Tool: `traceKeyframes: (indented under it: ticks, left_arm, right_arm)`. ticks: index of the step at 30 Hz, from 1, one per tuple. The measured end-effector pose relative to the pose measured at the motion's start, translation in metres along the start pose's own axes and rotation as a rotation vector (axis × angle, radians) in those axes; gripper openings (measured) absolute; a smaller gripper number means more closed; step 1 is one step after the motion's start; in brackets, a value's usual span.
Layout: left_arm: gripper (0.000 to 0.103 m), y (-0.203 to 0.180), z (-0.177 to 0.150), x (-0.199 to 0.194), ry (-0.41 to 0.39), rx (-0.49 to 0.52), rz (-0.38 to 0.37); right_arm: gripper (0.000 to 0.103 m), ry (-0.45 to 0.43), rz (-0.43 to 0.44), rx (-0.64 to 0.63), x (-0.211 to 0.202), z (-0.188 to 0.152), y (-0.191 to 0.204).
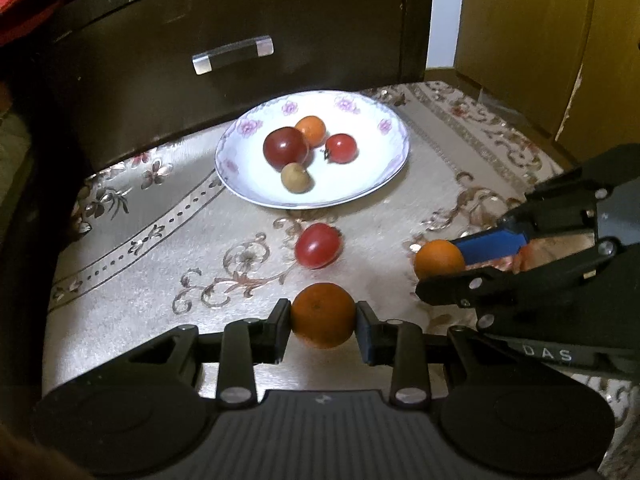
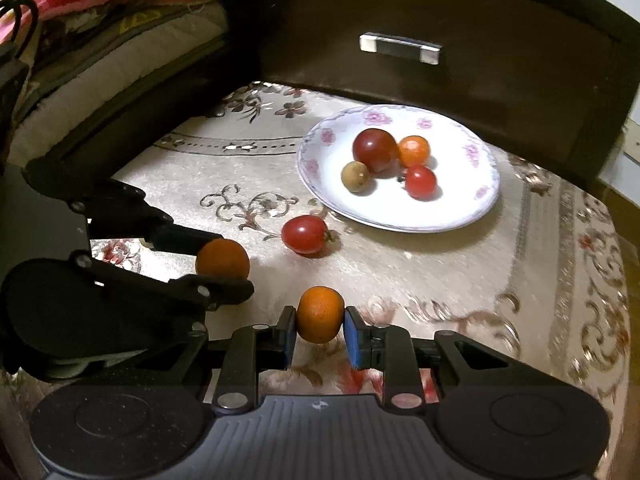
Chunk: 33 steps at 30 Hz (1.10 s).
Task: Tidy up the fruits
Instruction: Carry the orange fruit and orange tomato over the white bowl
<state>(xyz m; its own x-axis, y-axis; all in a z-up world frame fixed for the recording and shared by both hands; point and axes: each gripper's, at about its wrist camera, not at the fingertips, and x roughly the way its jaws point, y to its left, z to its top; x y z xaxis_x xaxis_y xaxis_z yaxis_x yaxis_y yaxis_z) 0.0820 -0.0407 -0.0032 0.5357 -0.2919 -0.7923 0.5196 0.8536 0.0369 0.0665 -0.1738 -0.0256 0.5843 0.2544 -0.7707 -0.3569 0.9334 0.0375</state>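
A white floral plate (image 1: 360, 196) (image 2: 460, 216) holds several small fruits: a dark red tomato (image 1: 285, 147), an orange fruit (image 1: 312, 130), a red cherry tomato (image 1: 341, 148) and a brownish one (image 1: 295, 177). A loose red tomato (image 1: 318, 245) (image 2: 305, 234) lies on the cloth in front of the plate. My left gripper (image 1: 323, 316) (image 2: 224, 258) is shut on an orange fruit (image 1: 323, 315) (image 2: 222, 259). My right gripper (image 2: 320, 315) (image 1: 440, 258) is shut on a second orange fruit (image 2: 320, 314) (image 1: 439, 259). Both are near the front, close above the cloth.
A beige patterned cloth (image 1: 160, 240) covers the surface. A dark drawer front with a clear handle (image 1: 233, 55) (image 2: 400, 48) stands right behind the plate. Folded bedding (image 2: 100, 40) lies at the left, a yellow cabinet (image 1: 540, 40) at the right.
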Motion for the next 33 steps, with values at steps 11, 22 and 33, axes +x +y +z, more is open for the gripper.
traceKeyframes:
  ticks: [11, 22, 33]
  left_arm:
    - [0.040, -0.021, -0.004, -0.024, -0.014, 0.004, 0.048]
    - [0.039, -0.028, 0.002, -0.053, -0.065, -0.011, 0.128]
    - [0.037, -0.009, 0.024, -0.035, -0.118, -0.009, 0.081]
  right_arm:
    - [0.023, -0.027, -0.048, 0.039, -0.028, -0.013, 0.006]
    - [0.023, -0.063, -0.052, 0.050, -0.049, -0.010, 0.011]
    - [0.024, -0.139, -0.101, 0.050, -0.044, 0.009, 0.006]
